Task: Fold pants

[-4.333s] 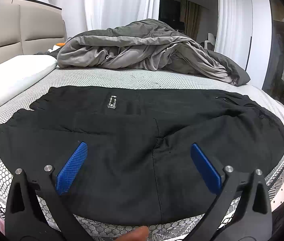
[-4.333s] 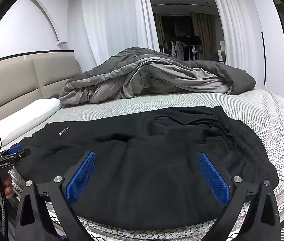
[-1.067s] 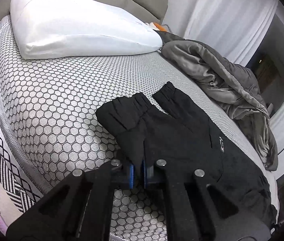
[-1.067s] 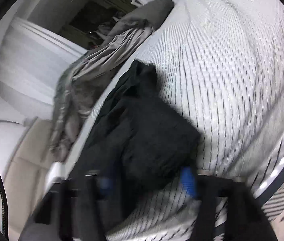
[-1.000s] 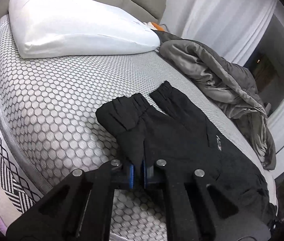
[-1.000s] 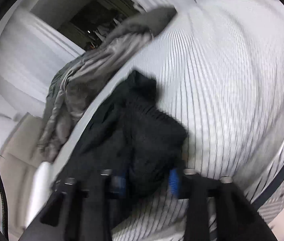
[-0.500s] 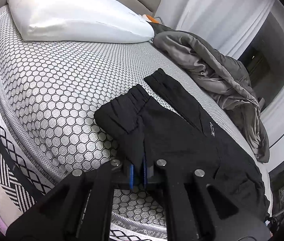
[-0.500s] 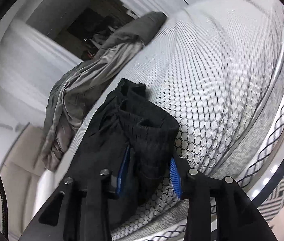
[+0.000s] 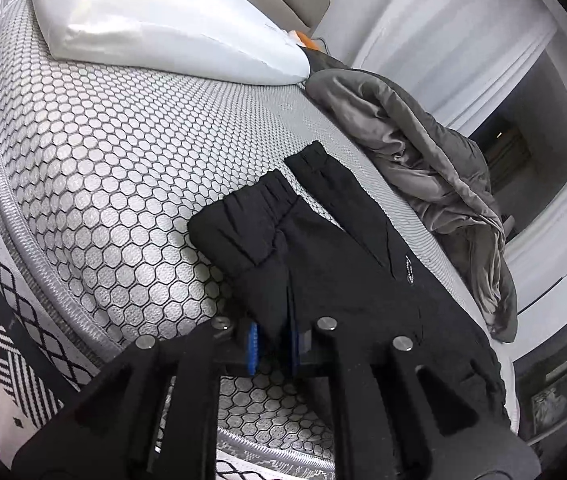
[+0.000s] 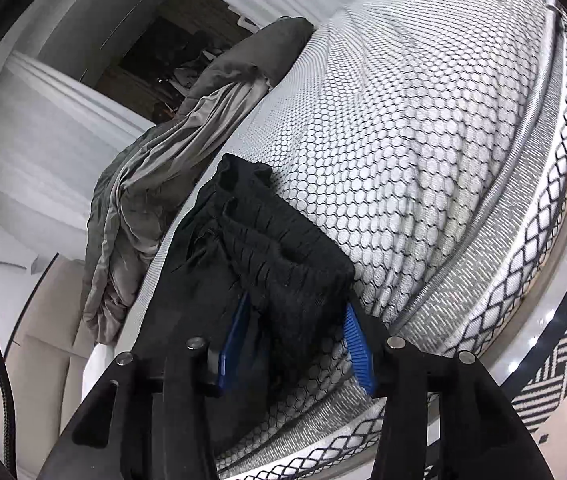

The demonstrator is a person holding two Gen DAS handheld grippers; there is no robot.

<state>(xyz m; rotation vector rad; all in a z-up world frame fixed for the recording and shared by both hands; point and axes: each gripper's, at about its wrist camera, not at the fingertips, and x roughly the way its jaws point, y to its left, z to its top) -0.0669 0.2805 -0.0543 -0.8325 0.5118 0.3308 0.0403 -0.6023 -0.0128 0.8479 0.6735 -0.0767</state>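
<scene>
Black pants [image 9: 347, 276] lie on the bed [image 9: 95, 168], near its front edge, folded in half the long way so one leg sits on top of the other. The bed cover is white with a dark honeycomb pattern.

The left wrist view shows the leg end. Two gathered cuffs [image 9: 267, 196] point toward a white pillow [image 9: 155, 28] at the head of the bed. A small white label [image 9: 408, 268] shows on the far leg. A crumpled grey blanket [image 9: 423, 152] is heaped past the pants. This view does not show the waist.

The right wrist view shows the other end. Here the stretchy waistband [image 10: 283, 248] is bunched up in ridges, with bare bed to its right and a striped rug [image 10: 563, 356] on the floor. The same grey blanket [image 10: 155, 184] lies behind. The cuffs and pillow cannot be seen from here.

The left gripper [image 9: 273, 346] points down at the bed edge. Its blue pads are nearly together and have just opened a tiny bit, with a thin fold of pants leg between them, still pinched.

The right gripper [image 10: 295, 344] also tips down and leans to one side. Its jaws have just been opening and now stand about half apart. The waistband corner sits between them, but the right pad looks clear of the cloth.
</scene>
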